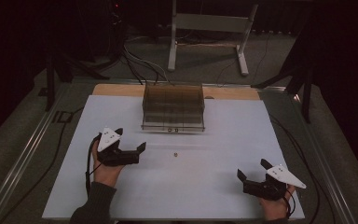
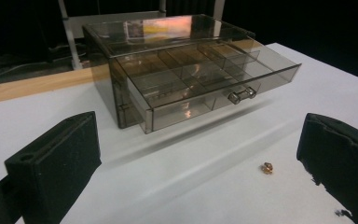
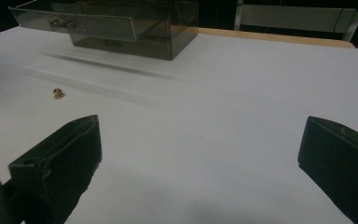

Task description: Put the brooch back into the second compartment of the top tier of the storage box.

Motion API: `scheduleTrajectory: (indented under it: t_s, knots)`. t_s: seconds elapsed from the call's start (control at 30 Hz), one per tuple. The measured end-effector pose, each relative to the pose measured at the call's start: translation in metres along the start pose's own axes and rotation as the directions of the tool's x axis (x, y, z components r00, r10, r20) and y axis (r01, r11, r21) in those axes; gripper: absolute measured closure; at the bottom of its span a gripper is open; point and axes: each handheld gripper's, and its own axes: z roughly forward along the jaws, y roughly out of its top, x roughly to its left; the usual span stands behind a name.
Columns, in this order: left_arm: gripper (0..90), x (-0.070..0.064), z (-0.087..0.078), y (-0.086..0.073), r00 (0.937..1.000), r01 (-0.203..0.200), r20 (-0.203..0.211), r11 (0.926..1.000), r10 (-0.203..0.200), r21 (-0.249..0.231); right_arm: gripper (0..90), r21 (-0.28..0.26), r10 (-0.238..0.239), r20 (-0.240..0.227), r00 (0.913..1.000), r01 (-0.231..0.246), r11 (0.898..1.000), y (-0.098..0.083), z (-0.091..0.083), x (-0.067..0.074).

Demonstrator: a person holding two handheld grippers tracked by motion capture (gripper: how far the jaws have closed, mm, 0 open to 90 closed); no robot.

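Observation:
A smoky clear plastic drawer box [image 1: 173,106] stands at the back middle of the white board. Its top drawer [image 2: 200,84] is pulled out and shows several bare compartments. A tiny gold-coloured ring-like piece [image 1: 175,153] lies on the board in front of the box, also visible in the left gripper view [image 2: 266,168] and the right gripper view [image 3: 58,93]. My left gripper [image 1: 130,139] rests open to the left of that piece, nothing between its jaws. My right gripper [image 1: 252,169] sits open near the front right corner, holding nothing.
The white board [image 1: 223,140] lies on a table with a strip of wood [image 1: 116,89] along its far edge. Cables [image 1: 303,154] trail along both sides. A white metal stand [image 1: 209,32] is on the floor behind the table.

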Motion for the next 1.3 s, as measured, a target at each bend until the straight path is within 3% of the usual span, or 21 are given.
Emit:
scheduleTrajectory:
  t_s: [0.3, 1.3]
  knots:
    - [0.1, -0.002, 0.01, 0.0, 0.9998, 0.01, 0.015, 0.9999, -0.01, 0.005, 0.1, 0.0, 0.0, 0.001, 1.0, 0.0, 1.0, 0.0, 0.0, 0.0]
    - [0.1, -0.018, 0.043, 0.001, 0.9975, -0.01, 0.07, 0.9985, 0.006, 0.054, 0.1, 0.002, -0.002, -0.002, 1.0, 0.002, 1.0, 0.0, 0.001, 0.0]
